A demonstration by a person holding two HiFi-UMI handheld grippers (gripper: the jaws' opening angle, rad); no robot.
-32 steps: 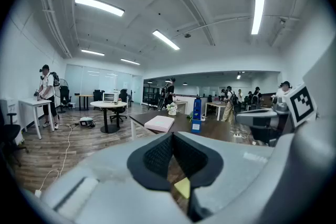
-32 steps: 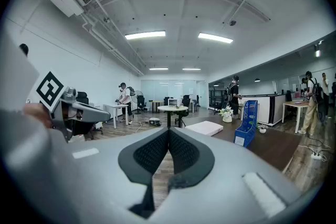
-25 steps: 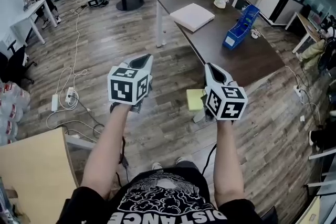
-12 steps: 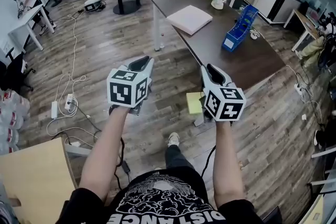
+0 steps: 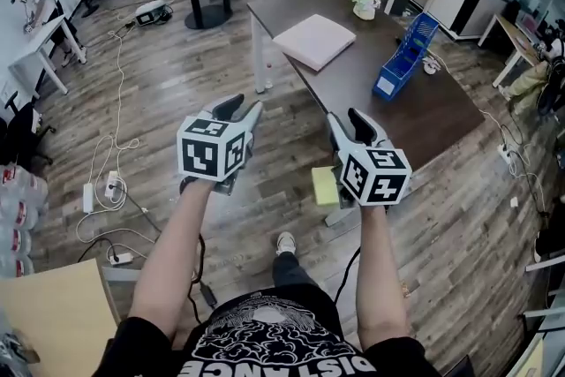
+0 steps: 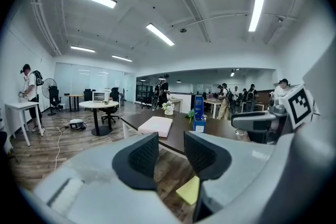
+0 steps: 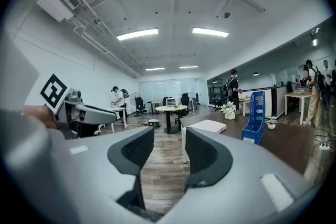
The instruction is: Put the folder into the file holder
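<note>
Both claws have drawn closer to the dark bench [image 5: 424, 115] as the person steps toward it, and each was shut a moment ago; now the left claw [image 5: 243, 108] and the right claw [image 5: 346, 117] are held side by side short of the bench's near corner, their jaws opening with nothing between them. On the bench, the pale pink folder [image 5: 315, 41] lies flat near its left edge, well apart from the upright blue file holder [image 5: 404, 57] that stands toward the bench's right side, untouched by either claw.
</note>
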